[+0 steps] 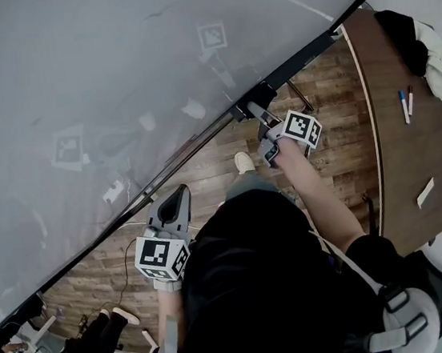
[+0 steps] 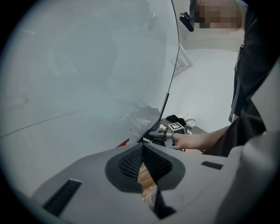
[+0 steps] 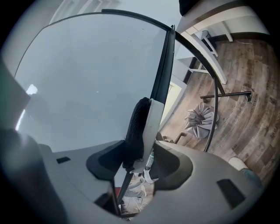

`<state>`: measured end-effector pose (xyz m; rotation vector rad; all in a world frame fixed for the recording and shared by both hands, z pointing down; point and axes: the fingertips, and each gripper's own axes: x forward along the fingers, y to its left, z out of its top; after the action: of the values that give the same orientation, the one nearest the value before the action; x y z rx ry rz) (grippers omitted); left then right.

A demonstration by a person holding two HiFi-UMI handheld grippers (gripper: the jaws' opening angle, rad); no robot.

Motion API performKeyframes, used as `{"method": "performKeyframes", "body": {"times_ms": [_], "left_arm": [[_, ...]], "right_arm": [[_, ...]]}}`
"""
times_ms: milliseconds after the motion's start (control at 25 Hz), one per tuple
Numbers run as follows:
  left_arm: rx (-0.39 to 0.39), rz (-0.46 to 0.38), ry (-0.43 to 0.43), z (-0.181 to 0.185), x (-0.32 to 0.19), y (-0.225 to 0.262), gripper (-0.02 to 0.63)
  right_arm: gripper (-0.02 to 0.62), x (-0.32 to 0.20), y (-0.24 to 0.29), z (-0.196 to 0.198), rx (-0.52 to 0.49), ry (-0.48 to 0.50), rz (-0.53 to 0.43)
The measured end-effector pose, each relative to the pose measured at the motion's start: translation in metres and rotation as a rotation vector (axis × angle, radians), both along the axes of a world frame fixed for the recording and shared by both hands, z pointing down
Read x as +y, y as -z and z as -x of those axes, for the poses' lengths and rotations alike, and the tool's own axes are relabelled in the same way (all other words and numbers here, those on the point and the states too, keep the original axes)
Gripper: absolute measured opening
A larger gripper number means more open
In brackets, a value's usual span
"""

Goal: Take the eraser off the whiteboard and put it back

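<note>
Closest to the lens, the right gripper [image 3: 141, 158] stands with its jaws spread around the eraser [image 3: 146, 127]. The left pad lies against the black felt, while a slit of daylight shows between the white back and the right pad, so the grip looks not yet firm. The eraser's long axis runs straight ahead of the jaws, along the dark right edge of the whiteboard [image 3: 87, 87], felt side facing the board. Lifting it probably needs the jaws to close across its thin side and then draw away from the board's face. The left gripper [image 2: 142, 151], jaws pressed together on nothing, hangs well apart by the lower edge.
</note>
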<state>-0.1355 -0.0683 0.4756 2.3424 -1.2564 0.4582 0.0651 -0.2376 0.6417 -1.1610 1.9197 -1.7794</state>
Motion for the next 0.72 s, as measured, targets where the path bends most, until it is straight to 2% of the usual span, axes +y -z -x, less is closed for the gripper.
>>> {"method": "performKeyframes", "body": {"times_ms": [520, 720], "left_arm": [[0.028, -0.013, -0.014, -0.004, 0.014, -0.001, 0.006], [0.049, -0.016, -0.011, -0.003, 0.023, 0.000, 0.007]], "right_arm": [[0.186, 0.027, 0.005, -0.009, 0.011, 0.001, -0.011], [0.172, 0.046, 0.010, -0.008, 0.051, 0.030, -0.024]]}}
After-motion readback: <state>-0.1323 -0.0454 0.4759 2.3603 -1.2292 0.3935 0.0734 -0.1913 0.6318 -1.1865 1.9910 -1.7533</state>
